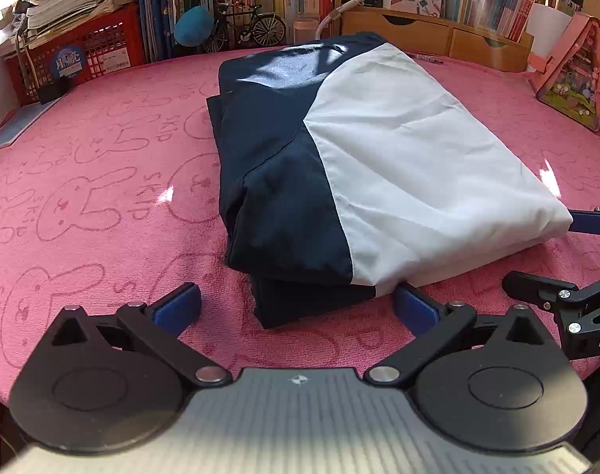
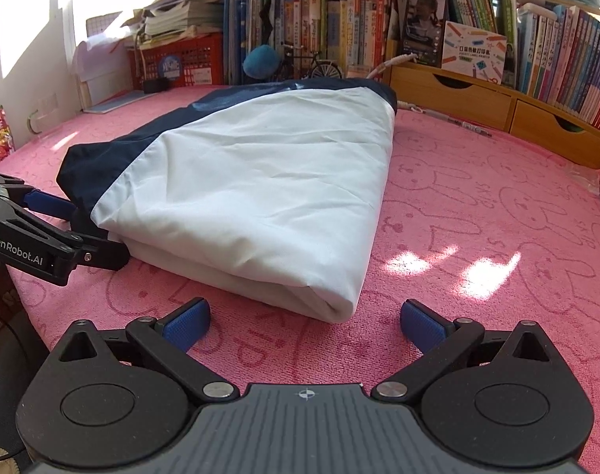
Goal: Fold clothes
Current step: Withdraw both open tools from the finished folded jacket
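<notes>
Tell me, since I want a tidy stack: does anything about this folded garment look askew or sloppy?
Mostly neat. The folded garment lies flat on the pink towel, but at its near edge a dark navy layer sticks out from under the bundle, so the edges do not line up. Both the left gripper and the right gripper are open, holding nothing.

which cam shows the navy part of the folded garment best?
Left wrist. The navy panel faces that camera, with its stacked layers visible at the near edge beside the white panel. In the right wrist view the white panel covers most of the garment; navy shows only as a strip along the far left edge.
</notes>
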A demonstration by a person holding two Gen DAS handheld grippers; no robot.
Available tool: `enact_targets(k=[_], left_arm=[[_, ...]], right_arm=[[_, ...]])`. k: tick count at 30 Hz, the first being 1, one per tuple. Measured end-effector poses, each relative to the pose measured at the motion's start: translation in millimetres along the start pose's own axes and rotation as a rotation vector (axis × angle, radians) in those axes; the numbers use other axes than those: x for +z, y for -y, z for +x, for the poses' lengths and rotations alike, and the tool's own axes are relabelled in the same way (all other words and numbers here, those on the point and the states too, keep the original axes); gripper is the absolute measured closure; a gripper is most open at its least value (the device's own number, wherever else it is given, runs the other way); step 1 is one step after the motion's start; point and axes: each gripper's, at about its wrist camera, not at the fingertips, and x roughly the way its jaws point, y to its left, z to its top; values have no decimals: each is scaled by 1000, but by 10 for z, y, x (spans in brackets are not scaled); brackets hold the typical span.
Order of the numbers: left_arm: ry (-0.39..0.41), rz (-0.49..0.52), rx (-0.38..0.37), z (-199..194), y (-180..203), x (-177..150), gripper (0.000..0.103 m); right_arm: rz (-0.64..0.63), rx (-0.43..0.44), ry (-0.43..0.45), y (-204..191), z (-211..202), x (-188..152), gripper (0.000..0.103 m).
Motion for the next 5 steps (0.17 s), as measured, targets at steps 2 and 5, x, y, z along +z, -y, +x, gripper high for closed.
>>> enact_targets(k=[2, 5], left_arm=[[2, 0, 0, 2, 0, -3, 0], [5, 1, 0, 4, 0, -7, 0]], right_arm=[[1, 0, 7, 3, -7, -14, 0], [2, 1, 12, 10, -14, -21, 0]])
